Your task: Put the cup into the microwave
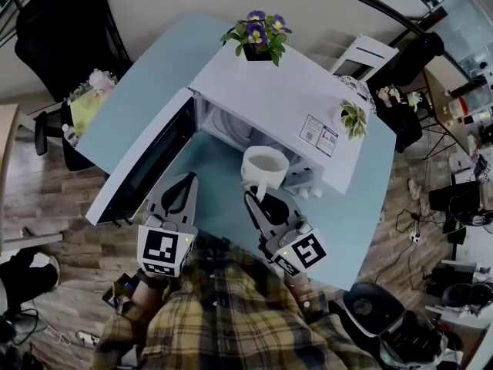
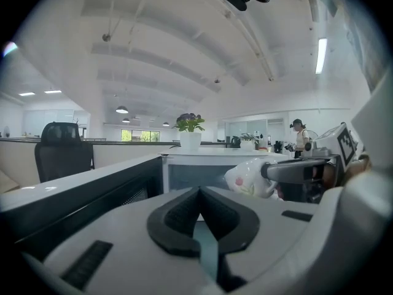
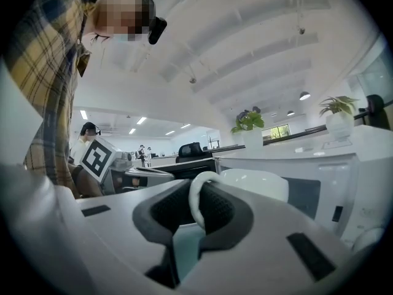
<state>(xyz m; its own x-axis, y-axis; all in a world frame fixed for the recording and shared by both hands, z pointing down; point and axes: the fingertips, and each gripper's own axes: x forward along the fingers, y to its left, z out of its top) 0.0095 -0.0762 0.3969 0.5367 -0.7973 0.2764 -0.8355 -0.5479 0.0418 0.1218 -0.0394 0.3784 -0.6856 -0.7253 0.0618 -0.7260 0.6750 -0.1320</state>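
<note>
Microwave (image 1: pixel 269 102) stands on the light blue desk (image 1: pixel 146 91), toward its far edge. The door (image 1: pixel 146 160) is swung fully open to the left and the cavity faces the near edge.

Right gripper (image 1: pixel 259 200): jaws clenched on the handle of the cup (image 1: pixel 264 164). The right gripper view shows the white handle loop pinched between the dark pads (image 3: pixel 218 208), with the cup body (image 3: pixel 255 185) just beyond the right gripper (image 3: pixel 198 192). The cup is upright with its rim up, lifted clear of the desk and held just in front of the open cavity, near the cavity's right side. Whether its far wall has crossed the threshold cannot be told.

Left gripper (image 1: pixel 185 182): jaws closed together and nothing between them. The left gripper view confirms that the tips of the left gripper (image 2: pixel 198 192) meet. It sits over the desk's near edge, close beside the inner face of the open door, left of the cup (image 2: pixel 249 177).

On the microwave top there is a potted plant with purple flowers (image 1: pixel 258 33) at the back left corner and a small succulent (image 1: pixel 354 118) near the right edge.
</note>
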